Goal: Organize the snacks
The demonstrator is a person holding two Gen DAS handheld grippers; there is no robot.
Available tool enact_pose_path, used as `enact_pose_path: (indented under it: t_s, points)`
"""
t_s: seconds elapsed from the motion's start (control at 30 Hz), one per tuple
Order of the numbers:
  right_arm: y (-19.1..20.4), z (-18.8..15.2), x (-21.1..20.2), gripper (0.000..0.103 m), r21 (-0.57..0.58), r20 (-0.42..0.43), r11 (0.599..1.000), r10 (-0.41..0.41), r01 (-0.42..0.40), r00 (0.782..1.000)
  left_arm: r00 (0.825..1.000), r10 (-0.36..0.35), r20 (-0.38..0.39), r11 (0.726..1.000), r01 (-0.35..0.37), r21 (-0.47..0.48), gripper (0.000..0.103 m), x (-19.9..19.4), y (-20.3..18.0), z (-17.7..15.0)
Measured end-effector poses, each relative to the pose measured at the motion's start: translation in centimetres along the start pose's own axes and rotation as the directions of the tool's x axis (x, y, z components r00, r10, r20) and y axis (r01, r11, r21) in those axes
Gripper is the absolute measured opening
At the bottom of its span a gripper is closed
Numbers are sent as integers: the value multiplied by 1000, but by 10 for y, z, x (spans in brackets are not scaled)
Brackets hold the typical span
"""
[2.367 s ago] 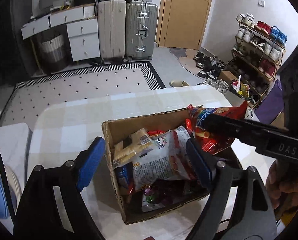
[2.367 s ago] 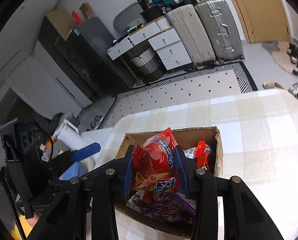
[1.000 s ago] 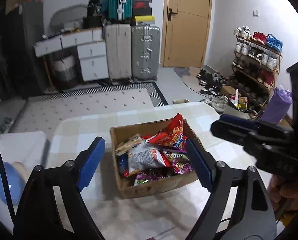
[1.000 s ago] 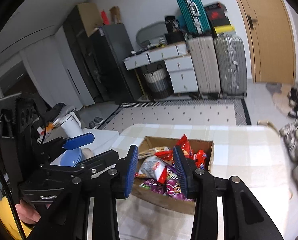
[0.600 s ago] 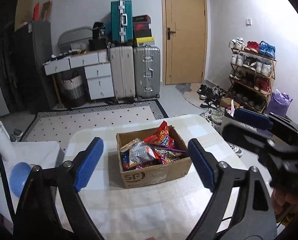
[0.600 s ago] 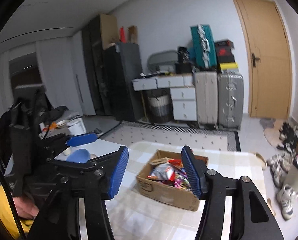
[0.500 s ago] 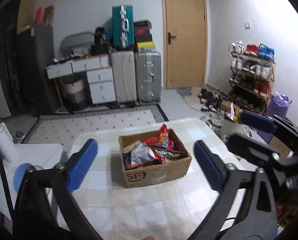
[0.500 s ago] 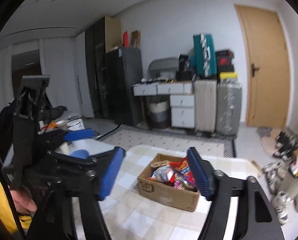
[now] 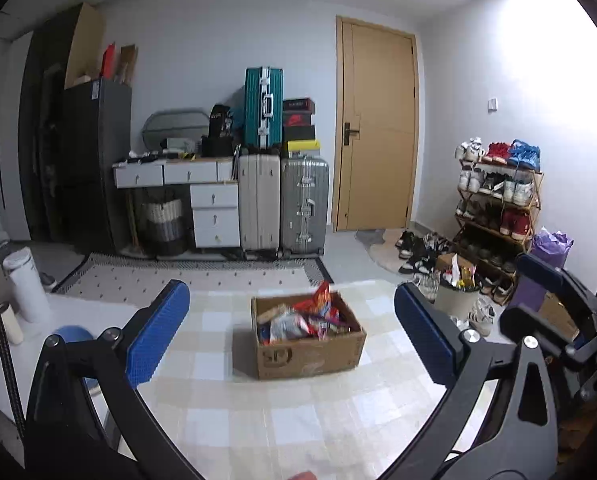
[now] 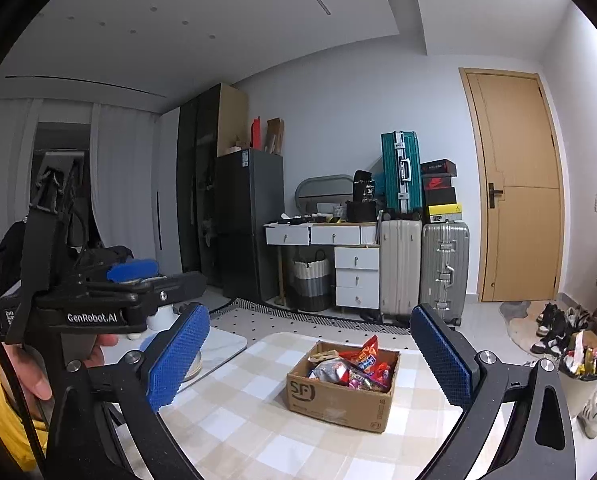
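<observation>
A brown cardboard box [image 9: 306, 354] [image 10: 338, 398] stands on the checked table [image 9: 258, 420] [image 10: 234, 424], filled with several snack packets [image 9: 298, 320] [image 10: 354, 368], a red bag uppermost. My left gripper [image 9: 291, 293] is well back from the box and above the table, open wide and empty. My right gripper [image 10: 310, 312] is also back from the box, its jaws opening, with nothing between its blue pads [image 10: 178, 356]. A hand [image 10: 30, 372] holds the left gripper at the left of the right wrist view.
A white side table [image 9: 78, 312] at the left carries a blue bowl [image 9: 72, 334] and a white flask [image 9: 24, 284]. A bin [image 10: 578, 384] stands by the table's right edge. Suitcases [image 9: 282, 204], drawers, a door and a shoe rack [image 9: 498, 208] line the far walls.
Both grippers drew back and up, so the box shrank in view. The right one left the red bag in the box, then spread wide; the left one widened too.
</observation>
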State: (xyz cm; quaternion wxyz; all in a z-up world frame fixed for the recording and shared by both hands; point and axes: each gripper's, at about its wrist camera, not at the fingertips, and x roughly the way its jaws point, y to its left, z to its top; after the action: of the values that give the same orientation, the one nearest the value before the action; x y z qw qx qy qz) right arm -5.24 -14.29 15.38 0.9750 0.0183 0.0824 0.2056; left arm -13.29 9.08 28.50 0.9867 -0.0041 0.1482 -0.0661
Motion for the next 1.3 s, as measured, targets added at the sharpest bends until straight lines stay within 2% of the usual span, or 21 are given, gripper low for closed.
enact_pose_path:
  t_s: [0.07,0.2,0.33,0.5,0.7,0.93,1.07,1.3]
  points:
    - [1,-2,-9,102,5,6,1000,-1,1,1000,1000,4,-28,1000,-4,-10,102,-6,0,-7]
    - [-2,-4,-18,102,36,8,999,7,-7,1000,999,17,-36,999,-19,-33,102,-19,3,-18]
    - [-8,-1,-15,102,58,5,998,16,-16,1000,998,51,-47,998,-52,-26,102,-18,5,-32]
    - [-12,-4,-11,102,51,-6,999,13,-13,1000,997,46,-68,999,-48,-18,102,-10,5,-46]
    - [-26,-27,-4,102,87,-47,996,12,-8,999,997,35,-70,999,-37,-23,102,4,8,-55]
    - [-48,-69,20,102,127,-109,991,-30,44,994,997,43,-70,999,-45,-20,102,49,15,-79]
    - [-59,-92,40,102,145,-143,987,-50,71,988,993,36,-109,998,-42,-53,102,87,24,-102]
    - [-68,-130,74,102,119,-156,988,-84,103,984,984,40,-172,994,-57,-95,102,151,36,-141]
